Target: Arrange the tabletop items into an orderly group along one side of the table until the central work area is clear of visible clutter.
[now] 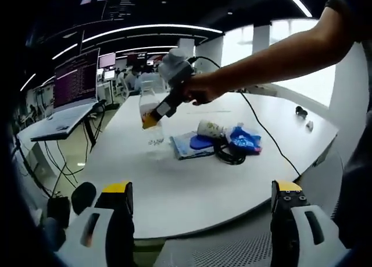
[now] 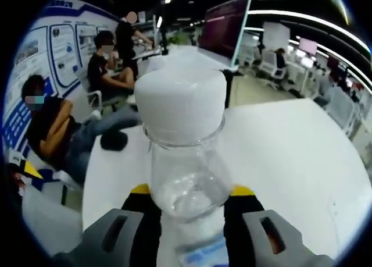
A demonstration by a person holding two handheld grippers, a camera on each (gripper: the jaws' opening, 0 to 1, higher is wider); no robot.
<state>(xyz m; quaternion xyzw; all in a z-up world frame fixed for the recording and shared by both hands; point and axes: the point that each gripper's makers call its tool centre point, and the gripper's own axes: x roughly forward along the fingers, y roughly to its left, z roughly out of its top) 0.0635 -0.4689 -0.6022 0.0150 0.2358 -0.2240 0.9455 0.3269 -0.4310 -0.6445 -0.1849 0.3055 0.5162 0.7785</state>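
A clear plastic bottle (image 2: 186, 174) with a white cap (image 2: 181, 104) stands upright between my right gripper's (image 2: 189, 212) yellow-tipped jaws, which are shut on its body. In the left gripper view the same bottle (image 1: 149, 99) shows at the left part of the white table (image 1: 192, 188), held by the right gripper (image 1: 150, 119) in a person's hand. Whether its base touches the table I cannot tell. To its right lie a blue cloth (image 1: 185, 146), a tipped white cup (image 1: 210, 129), a blue bag (image 1: 244, 140) and a black cable coil (image 1: 230, 154). My left gripper (image 1: 200, 217) is open before the table's near edge, holding nothing.
Two small dark items (image 1: 301, 111) sit near the table's far right edge. A black cord (image 1: 264, 133) trails across the top. A desk with a large monitor (image 1: 75, 79) stands to the left. Seated people (image 2: 55, 127) are beyond the table edge in the right gripper view.
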